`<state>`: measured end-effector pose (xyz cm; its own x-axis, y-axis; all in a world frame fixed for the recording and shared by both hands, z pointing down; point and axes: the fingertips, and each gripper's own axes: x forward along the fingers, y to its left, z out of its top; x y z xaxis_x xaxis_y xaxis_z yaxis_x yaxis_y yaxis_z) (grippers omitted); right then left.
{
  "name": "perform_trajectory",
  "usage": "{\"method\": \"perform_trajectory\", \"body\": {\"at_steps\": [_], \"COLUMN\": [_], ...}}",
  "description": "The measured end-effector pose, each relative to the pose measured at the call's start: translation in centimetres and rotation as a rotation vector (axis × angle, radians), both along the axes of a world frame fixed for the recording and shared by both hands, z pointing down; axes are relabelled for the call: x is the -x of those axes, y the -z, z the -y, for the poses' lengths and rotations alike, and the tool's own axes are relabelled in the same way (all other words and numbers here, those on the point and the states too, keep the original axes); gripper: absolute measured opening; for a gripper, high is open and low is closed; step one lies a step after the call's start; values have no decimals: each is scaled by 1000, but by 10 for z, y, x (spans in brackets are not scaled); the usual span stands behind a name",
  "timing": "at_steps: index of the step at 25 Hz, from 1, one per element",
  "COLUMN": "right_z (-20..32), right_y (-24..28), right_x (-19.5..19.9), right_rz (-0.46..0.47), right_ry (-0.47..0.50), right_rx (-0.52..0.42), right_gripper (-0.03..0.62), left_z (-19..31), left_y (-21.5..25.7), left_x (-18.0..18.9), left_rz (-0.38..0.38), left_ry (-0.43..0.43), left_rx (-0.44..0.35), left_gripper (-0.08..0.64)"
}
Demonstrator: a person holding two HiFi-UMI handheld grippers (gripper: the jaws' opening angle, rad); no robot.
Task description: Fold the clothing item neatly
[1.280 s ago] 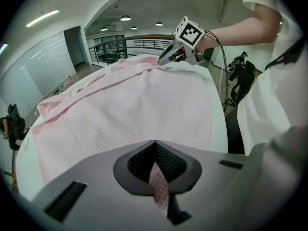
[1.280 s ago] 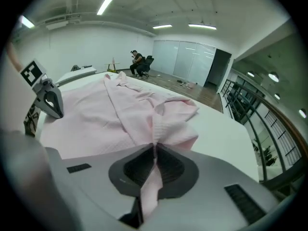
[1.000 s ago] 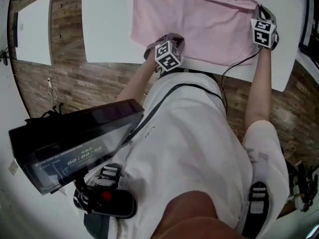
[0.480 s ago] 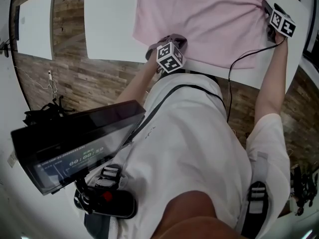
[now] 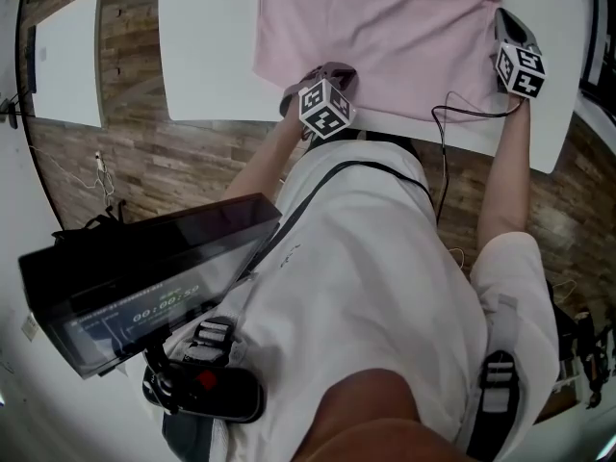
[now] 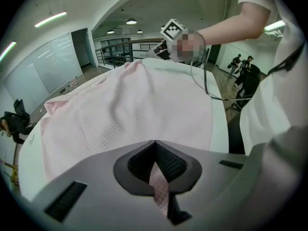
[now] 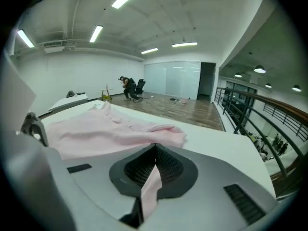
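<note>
Your left gripper had its jaws closed tight on a narrow strip of the pink garment, pinched at the near left corner by the table edge closest to you. Your right gripper had just been closing. Its jaws were shut on a thin fold of the same fabric at the garment's right edge, beside a bunched ridge of cloth. Both grips were shallow, holding only a sliver of fabric.

Between the two grippers the garment lay spread over the white table, mostly flat. There were soft wrinkles toward the right side and the far edge was rumpled.

From this layout, the step in hand looked like the start of a fold, with one edge held at two points. To do it well, you needed to:
- Raise both grippers together just enough to free the cloth.
- Draw them slightly apart so the held edge ran straight.
- Carry that edge over in one level sweep, so the crease formed parallel to it.

With so little fabric in the jaws, a sharp tug could have pulled it out, so a slow, even lift was safer. The black cable trailed beside your right gripper near the garment's near edge. It needed to stay outside the fold.
</note>
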<state>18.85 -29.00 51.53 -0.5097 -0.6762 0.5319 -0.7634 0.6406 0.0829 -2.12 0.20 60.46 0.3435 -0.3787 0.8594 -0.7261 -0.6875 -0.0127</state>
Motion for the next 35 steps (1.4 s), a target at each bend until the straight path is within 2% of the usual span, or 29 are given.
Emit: {"method": "perform_trajectory", "body": {"at_steps": [4,7,9,12,15,22,31,35], "right_z": [-87,-152,-187,-216,-223,-213,-225,-229], "right_y": [-27,-31,-38,-63,-91,-104,-107,-111], "right_x": [19,29,26,10,-14,-37,-71,-68], "right_rz": [-87,-128,-160,-234,-326,-293,-293,-292], "right_ry": [162,248,263,232,187,97,48,54], "right_rx": [134,170,181,187,167,193,222,239], "right_gripper": [3,3,3,3,3,3,3,3], "left_z": [4,10,7,-2,-6,6,-20,-25], "left_y": [13,28,27,7,-14,-21,-18,-23], "left_x": [10,31,48,72,79,66,34,36], "left_rz": [30,60,90,158,169,53,-9,-8], "left_ry": [37,106,137,145,144,177,146,145], "left_rx": [-108,-184,-197,-185,-162,-113,-121,-105], "left_gripper": [2,2,2,2,2,2,2,2]}}
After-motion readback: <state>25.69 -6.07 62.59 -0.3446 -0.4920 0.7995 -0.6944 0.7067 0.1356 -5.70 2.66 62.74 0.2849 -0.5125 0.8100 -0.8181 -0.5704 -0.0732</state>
